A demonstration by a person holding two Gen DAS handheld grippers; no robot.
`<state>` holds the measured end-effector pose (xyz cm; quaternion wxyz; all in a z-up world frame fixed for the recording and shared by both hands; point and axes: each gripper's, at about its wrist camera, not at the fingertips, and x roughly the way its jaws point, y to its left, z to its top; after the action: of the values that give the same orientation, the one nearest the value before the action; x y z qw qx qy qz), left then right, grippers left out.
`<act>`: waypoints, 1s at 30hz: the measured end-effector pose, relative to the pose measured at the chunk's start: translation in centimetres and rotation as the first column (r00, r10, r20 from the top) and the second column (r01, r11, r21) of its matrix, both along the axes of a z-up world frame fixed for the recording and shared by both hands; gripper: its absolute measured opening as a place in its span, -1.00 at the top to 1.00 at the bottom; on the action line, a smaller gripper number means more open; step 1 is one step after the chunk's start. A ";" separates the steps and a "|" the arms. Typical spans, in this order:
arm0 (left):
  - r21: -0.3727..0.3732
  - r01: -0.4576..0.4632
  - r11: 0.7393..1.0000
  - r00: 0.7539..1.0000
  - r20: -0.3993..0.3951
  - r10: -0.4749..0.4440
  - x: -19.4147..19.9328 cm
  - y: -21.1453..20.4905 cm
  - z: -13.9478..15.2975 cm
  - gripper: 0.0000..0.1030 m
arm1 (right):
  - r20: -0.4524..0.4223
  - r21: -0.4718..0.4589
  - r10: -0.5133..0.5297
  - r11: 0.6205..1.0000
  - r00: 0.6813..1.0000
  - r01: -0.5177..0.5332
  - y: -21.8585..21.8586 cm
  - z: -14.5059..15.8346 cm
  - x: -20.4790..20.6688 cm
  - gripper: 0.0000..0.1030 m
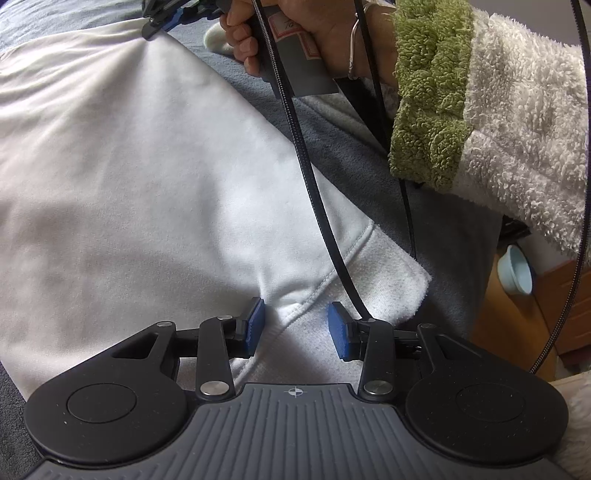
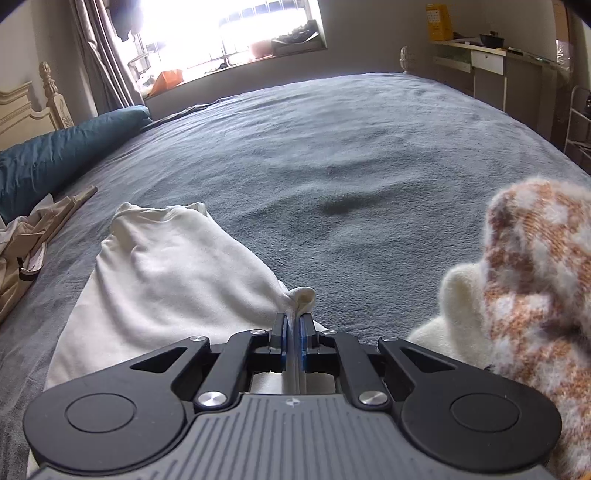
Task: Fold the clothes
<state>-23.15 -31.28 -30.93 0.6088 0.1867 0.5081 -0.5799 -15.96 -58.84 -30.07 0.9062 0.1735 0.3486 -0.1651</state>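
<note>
White garment on grey bed, right tongs pinching it, left tongs apart over its hem.

Left wrist view: left gripper [image 1: 295,330] has its blue pads [image 1: 255,328] apart, the white garment [image 1: 129,177] hem corner lying between them, pads not pressing it; black cable [image 1: 317,206] crosses the cloth; a hand [image 1: 295,33] in a fluffy green-cuffed sleeve [image 1: 480,122] holds the other tool's handle at top. Right wrist view: right gripper [image 2: 293,339] is clamped together on a bunched edge of the garment, which spreads leftward on the grey blanket [image 2: 351,177]; teal pillow [image 2: 62,151] far left, fuzzy orange-checked cloth [image 2: 535,280] at right.
</note>
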 end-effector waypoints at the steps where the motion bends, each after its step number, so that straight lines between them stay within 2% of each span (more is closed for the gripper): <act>1: 0.000 -0.002 1.000 1.000 0.000 0.002 0.2 0.1 0.0 0.26 | -0.002 -0.001 -0.001 1.000 1.000 0.001 0.0 0.0 -0.1 0.86; 9: -0.002 -0.003 1.000 1.000 0.000 0.003 0.5 0.3 0.2 0.26 | -0.045 -0.027 -0.003 1.000 0.999 0.002 0.0 -1.6 0.4 0.86; 13: -0.005 -0.003 1.000 1.000 0.002 0.003 0.6 0.4 0.3 0.26 | -0.063 -0.009 -0.018 1.000 0.998 0.017 0.0 -1.9 0.2 0.83; 15: -0.006 -0.004 1.000 1.000 0.003 0.004 0.7 0.5 0.3 0.26 | -0.067 0.020 -0.019 1.000 0.998 0.021 -0.1 -1.4 -0.2 0.68; 17: -0.006 -0.006 1.000 1.000 0.004 0.006 0.7 0.6 0.4 0.26 | -0.055 0.064 -0.014 0.998 0.998 0.018 0.0 -0.3 -1.2 0.40; 21: -0.007 -0.010 1.000 1.000 0.005 0.010 0.8 0.8 0.6 0.26 | -0.076 0.077 0.014 0.997 0.997 -0.008 0.8 0.9 -3.3 0.39; 27: -0.006 -0.014 1.000 1.000 0.010 0.014 1.0 0.9 0.9 0.26 | -0.116 0.121 0.049 0.992 0.992 -0.035 1.2 -0.1 -4.5 0.40; 30: -0.004 -0.017 1.000 1.000 0.014 0.017 1.1 0.8 1.1 0.26 | -0.111 0.150 0.053 0.988 0.992 -0.036 1.1 -0.5 -4.5 0.52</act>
<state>-22.09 -30.44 -29.82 0.6178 0.1853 0.5042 -0.5743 -20.50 -57.73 -30.57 0.8727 0.2223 0.4153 -0.1283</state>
